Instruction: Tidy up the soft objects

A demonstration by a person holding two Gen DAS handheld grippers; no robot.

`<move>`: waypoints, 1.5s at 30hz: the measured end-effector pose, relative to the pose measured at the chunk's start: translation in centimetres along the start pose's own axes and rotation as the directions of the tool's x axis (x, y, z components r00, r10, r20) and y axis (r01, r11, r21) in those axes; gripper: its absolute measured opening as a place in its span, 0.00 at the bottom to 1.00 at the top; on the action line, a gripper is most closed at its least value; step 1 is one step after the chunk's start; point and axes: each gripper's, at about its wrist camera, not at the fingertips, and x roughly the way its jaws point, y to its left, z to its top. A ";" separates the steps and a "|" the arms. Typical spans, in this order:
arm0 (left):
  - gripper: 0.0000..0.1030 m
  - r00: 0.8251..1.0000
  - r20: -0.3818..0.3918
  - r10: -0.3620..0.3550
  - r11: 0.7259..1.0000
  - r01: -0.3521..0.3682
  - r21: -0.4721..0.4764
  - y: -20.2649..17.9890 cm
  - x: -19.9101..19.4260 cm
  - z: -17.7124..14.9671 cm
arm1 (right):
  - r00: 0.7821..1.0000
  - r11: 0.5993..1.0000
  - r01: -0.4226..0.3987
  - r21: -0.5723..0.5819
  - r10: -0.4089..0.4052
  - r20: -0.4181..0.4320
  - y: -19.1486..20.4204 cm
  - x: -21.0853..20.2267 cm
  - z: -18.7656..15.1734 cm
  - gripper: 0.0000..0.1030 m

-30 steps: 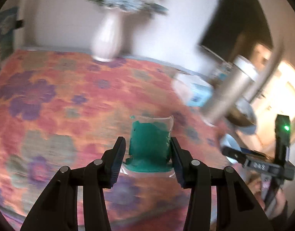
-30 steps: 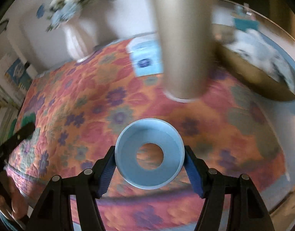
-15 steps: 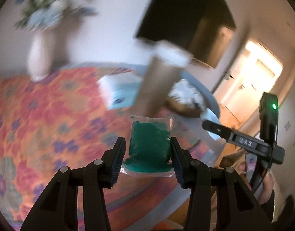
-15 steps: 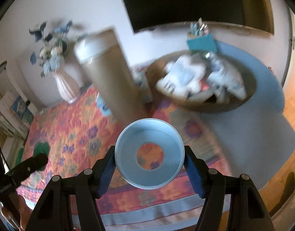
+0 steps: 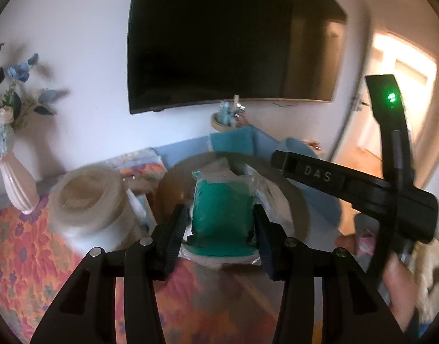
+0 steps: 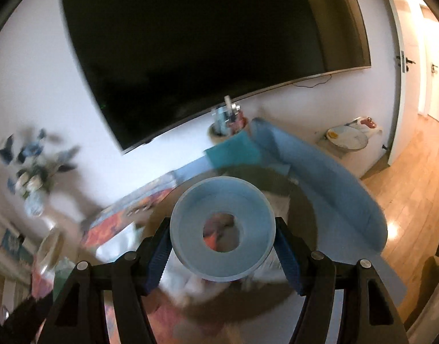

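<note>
Carrying both loads over the brown basket (image 5: 294, 200) now: left gripper (image 5: 221, 223) clamped on the bagged green pouch (image 5: 222, 215), right gripper (image 6: 222, 246) clamped on the pale blue ring (image 6: 222, 229), neither grip loosened. Gone from a second ago: the bare floral quilt (image 5: 15, 246) beneath the fingers. Looks like set-up for dropping both in, with the dark wall screen (image 5: 233, 37) looming beyond.
</note>
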 end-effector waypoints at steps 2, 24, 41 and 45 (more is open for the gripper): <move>0.42 0.999 -0.016 0.041 0.999 -0.041 -0.024 -0.3 2.2 1.0 | 1.000 1.000 0.004 -0.017 -0.005 -0.012 -0.5 1.6 1.4 0.65; 0.77 0.983 0.035 0.183 0.976 -0.186 0.114 -4.8 4.0 0.3 | 0.968 0.982 -0.186 0.036 0.190 -0.164 -4.5 7.5 4.3 0.74; 0.78 0.986 0.061 0.153 0.985 -0.158 0.076 4.8 -11.7 -5.4 | 0.998 0.996 -0.050 -0.076 0.048 -0.033 3.7 -7.1 -6.5 0.86; 0.78 0.975 0.047 0.215 0.976 -0.217 0.031 9.1 -13.3 -7.1 | 0.994 0.989 -0.096 -0.115 0.089 -0.065 6.8 -8.2 -10.3 0.86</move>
